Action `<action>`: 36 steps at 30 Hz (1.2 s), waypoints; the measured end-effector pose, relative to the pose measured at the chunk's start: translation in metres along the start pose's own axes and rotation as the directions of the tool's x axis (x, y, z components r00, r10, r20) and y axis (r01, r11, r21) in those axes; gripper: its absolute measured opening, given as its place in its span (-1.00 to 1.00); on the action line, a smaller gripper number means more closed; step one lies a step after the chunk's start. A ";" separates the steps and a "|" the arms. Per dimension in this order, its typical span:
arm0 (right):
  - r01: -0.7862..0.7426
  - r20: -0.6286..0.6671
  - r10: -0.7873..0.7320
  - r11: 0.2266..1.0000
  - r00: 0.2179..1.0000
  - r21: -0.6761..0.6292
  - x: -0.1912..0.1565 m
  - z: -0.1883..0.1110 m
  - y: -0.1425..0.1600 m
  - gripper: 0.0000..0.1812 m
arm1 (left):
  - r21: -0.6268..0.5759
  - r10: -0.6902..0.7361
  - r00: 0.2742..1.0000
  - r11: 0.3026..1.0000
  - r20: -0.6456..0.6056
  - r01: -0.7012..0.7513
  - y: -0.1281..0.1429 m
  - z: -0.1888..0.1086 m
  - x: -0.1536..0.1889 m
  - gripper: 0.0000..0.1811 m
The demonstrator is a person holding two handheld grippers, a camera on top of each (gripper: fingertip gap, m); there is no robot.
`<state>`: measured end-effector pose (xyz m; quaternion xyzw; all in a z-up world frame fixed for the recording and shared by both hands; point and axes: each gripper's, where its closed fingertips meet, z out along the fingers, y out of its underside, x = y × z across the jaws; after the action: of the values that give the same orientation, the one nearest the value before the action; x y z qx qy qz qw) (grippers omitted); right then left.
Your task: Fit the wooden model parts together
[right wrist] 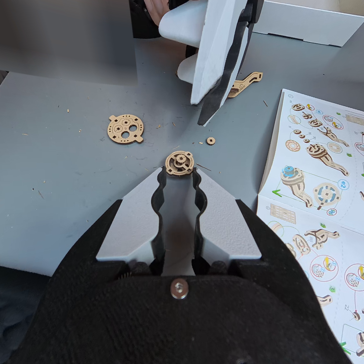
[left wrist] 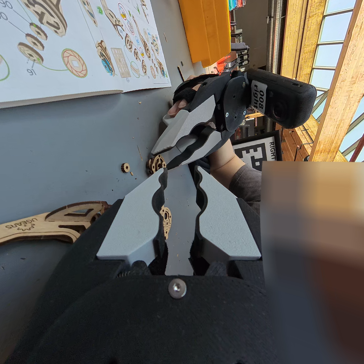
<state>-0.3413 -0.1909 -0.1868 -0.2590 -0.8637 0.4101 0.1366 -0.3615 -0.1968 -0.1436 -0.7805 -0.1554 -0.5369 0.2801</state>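
Note:
A round wooden hub assembly (right wrist: pixel 179 163) lies on the grey table (right wrist: pixel 59 177). My right gripper (right wrist: pixel 178 169) is open, its tips flanking the hub's near edge, about touching it. In the left wrist view the right gripper (left wrist: pixel 162 160) reaches down onto the hub (left wrist: pixel 156 164). My left gripper (left wrist: pixel 180 170) is open and empty, hovering above the table just behind the hub; it also shows in the right wrist view (right wrist: pixel 204 116). A flat round wooden plate with holes (right wrist: pixel 125 129) lies to the left, and shows between the left fingers (left wrist: pixel 166 222). A small gear (right wrist: pixel 210 141) lies near the hub.
An open instruction booklet (right wrist: pixel 315 177) lies to the right. A long curved wooden arm piece (left wrist: pixel 49 224) lies behind the left gripper. Yellow bins (left wrist: pixel 206 29) and a white box (right wrist: pixel 315 23) stand at the table's edges. Wood splinters are scattered around. The grippers' ends are close to 5 cm from one another. The small gear (right wrist: pixel 210 141) is about 4 cm from both grippers' fingertips. Seen from the left wrist view (left wrist: pixel 126 167) as well.

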 end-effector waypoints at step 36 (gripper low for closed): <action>0.033 -0.030 -0.033 0.999 0.999 -0.010 0.002 0.000 0.001 -0.72 | 0.005 0.005 1.000 1.000 0.030 -0.006 -0.001 -0.001 -0.005 -0.71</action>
<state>-0.3425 -0.1894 -0.1878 -0.2517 -0.8676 0.3997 0.1552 -0.3643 -0.1961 -0.1478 -0.7881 -0.1588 -0.5240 0.2812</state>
